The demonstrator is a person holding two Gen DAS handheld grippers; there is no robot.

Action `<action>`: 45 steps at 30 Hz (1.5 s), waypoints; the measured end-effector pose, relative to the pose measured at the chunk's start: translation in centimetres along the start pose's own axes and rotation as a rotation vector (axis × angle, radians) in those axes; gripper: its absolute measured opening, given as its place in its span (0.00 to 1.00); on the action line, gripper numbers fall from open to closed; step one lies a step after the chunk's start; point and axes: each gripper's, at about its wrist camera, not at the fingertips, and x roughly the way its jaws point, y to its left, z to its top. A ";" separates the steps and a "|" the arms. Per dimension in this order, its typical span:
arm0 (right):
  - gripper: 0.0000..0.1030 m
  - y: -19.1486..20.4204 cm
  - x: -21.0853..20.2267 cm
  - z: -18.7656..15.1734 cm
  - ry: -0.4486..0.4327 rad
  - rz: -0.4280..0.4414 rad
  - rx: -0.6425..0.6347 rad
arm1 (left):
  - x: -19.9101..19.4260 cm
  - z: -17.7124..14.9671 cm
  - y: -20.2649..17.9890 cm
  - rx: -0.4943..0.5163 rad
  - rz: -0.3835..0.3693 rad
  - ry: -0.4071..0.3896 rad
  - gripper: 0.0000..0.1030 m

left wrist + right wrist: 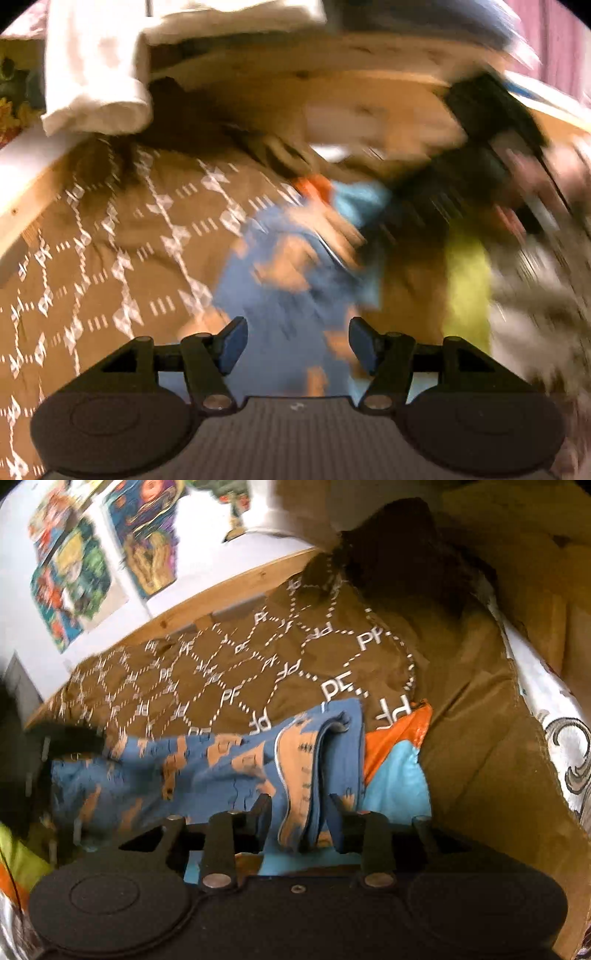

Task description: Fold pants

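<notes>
1. Left wrist view, heavily blurred. My left gripper (297, 343) stands with its jaws wide apart and nothing between them. The pants (280, 291), blue with orange patches, lie beyond the gap on the brown bedspread (122, 236), which carries a white diamond pattern. Far left, a white cloth (96, 66) hangs over a wooden rail (22, 206). To the right I note a yellow-green item (467, 280) and a dark smeared shape I cannot identify.

2. Right wrist view, sharper. My right gripper (301, 818) has its jaws narrowed on a bunched fold of the pants (192, 771), cloth pinched between the two fingers. The rest of the garment spreads left across the bedspread (295, 653), here showing white "PF" lettering. An orange and light-blue cloth (397, 771) lies just right of the pants, touching them. Colourful posters (85, 576) hang on the far wall at left.
</notes>
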 end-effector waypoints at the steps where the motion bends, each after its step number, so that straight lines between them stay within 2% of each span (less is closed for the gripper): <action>1: 0.34 0.2 0.1 -0.2 -0.005 -0.004 -0.016 | 0.9 1.5 0.9 -0.033 0.004 -0.010 0.64; 5: 0.36 0.5 0.1 -1.0 -0.047 0.006 -0.025 | 5.0 6.3 4.0 -0.176 -0.016 0.002 0.64; 8: 0.36 0.9 0.0 -1.5 -0.067 -0.004 -0.057 | 7.8 9.1 5.6 -0.308 -0.071 0.100 0.56; 10: 0.35 1.1 0.0 -1.7 -0.079 -0.015 -0.071 | 8.8 10.4 5.9 -0.369 -0.089 0.138 0.54; 13: 0.35 1.1 -0.1 -2.0 -0.096 -0.019 -0.066 | 10.1 11.9 5.0 -0.379 -0.062 0.224 0.54; 16: 0.34 1.0 -0.1 -2.2 -0.104 -0.025 -0.046 | 12.0 13.2 3.5 -0.381 0.002 0.340 0.52; 18: 0.30 0.9 0.0 -2.2 -0.105 -0.028 -0.035 | 13.1 13.3 2.8 -0.393 0.040 0.421 0.21; 20: 0.21 0.7 0.1 -2.2 -0.109 -0.038 -0.025 | 13.8 13.1 2.4 -0.422 0.078 0.459 0.15; 21: 0.13 0.6 0.1 -2.3 -0.109 -0.038 -0.022 | 13.8 13.1 2.3 -0.427 0.094 0.456 0.10; 24: 0.05 0.3 -0.2 -2.5 -0.121 -0.018 -0.007 | 12.5 12.8 2.4 -0.496 0.114 0.395 0.08; 28: 0.04 0.1 -1.3 -2.3 -0.150 0.010 0.022 | 9.5 12.2 2.4 -0.580 0.090 0.270 0.08; 31: 0.04 0.3 -2.6 -1.8 -0.173 0.006 0.020 | 8.0 11.6 2.0 -0.582 0.071 0.142 0.08; 35: 0.04 -0.2 -3.5 -1.0 -0.171 -0.015 0.025 | 9.4 10.2 1.9 -0.599 0.055 0.048 0.08; 37: 0.04 -0.8 -3.3 -0.8 -0.155 -0.049 0.028 | 10.5 9.7 2.1 -0.606 0.080 -0.011 0.08; 41: 0.04 -1.6 -2.6 -0.6 -0.103 -0.079 0.033 | 12.0 9.2 2.1 -0.601 0.081 -0.053 0.08; 45: 0.07 -1.6 -2.2 -0.8 -0.067 -0.104 0.010 | 11.7 9.1 1.9 -0.564 0.058 -0.090 0.10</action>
